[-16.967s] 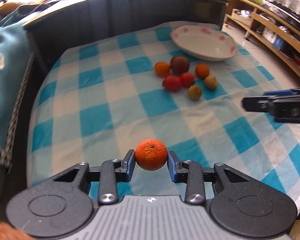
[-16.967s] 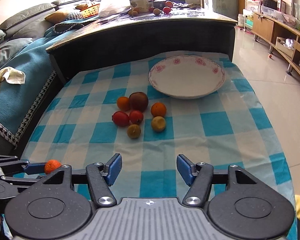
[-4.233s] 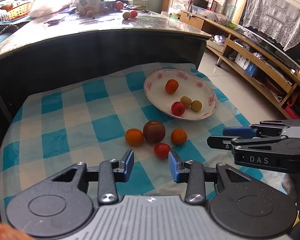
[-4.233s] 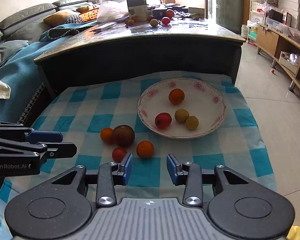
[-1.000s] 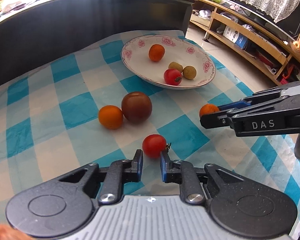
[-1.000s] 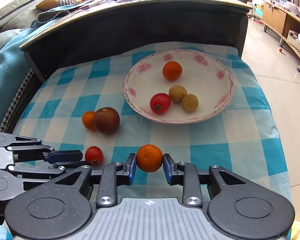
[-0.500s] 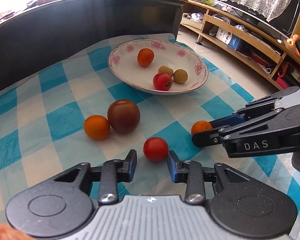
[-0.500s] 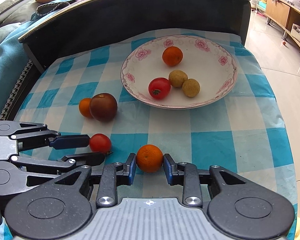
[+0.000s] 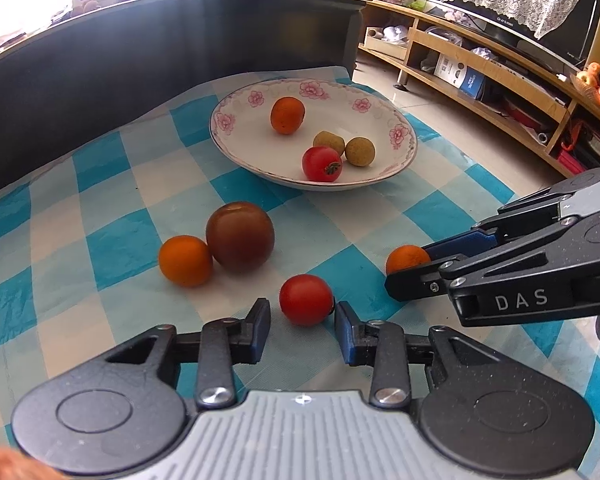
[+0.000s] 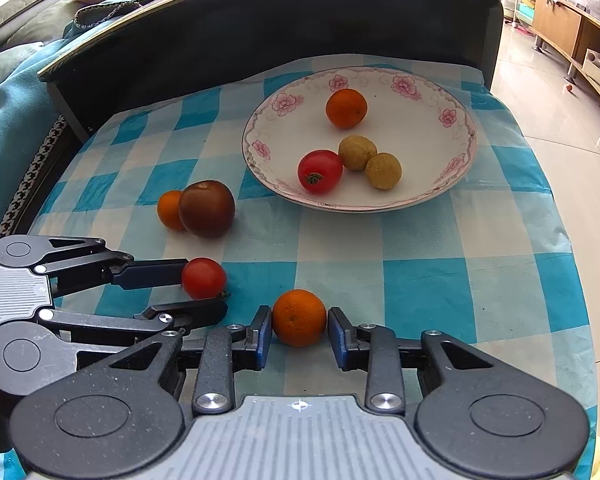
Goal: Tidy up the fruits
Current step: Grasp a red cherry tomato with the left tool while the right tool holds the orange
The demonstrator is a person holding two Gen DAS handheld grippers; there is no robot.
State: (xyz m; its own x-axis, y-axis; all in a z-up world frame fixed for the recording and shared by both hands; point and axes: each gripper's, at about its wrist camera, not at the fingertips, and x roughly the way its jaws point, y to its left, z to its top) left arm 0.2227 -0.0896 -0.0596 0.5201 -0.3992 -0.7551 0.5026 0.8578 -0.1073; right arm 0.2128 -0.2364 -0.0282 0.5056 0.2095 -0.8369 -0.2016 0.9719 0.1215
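Observation:
A flowered white plate (image 9: 236, 152) (image 10: 452, 184) holds an orange, a red tomato and two small yellow-brown fruits. On the checked cloth lie a small orange (image 9: 185, 261) (image 10: 168, 209) touching a dark brown tomato (image 9: 240, 236) (image 10: 206, 208). My left gripper (image 9: 302, 330) (image 10: 204, 284) is open with a red tomato (image 9: 306, 299) (image 10: 203, 277) between its fingertips, gaps on both sides. My right gripper (image 10: 299, 338) (image 9: 410, 266) is shut on an orange (image 10: 299, 317) (image 9: 406, 258) just above the cloth.
A dark raised table edge (image 9: 172, 40) walls the far side of the cloth. A blue-covered sofa (image 10: 8, 120) lies to the left. Tiled floor (image 10: 560, 92) and wooden shelves (image 9: 500, 92) lie to the right, past the cloth's edge.
My left gripper was nearly shut behind the red tomato, then opened and now straddles it. My right gripper has kept hold of the orange and moved a little nearer the plate.

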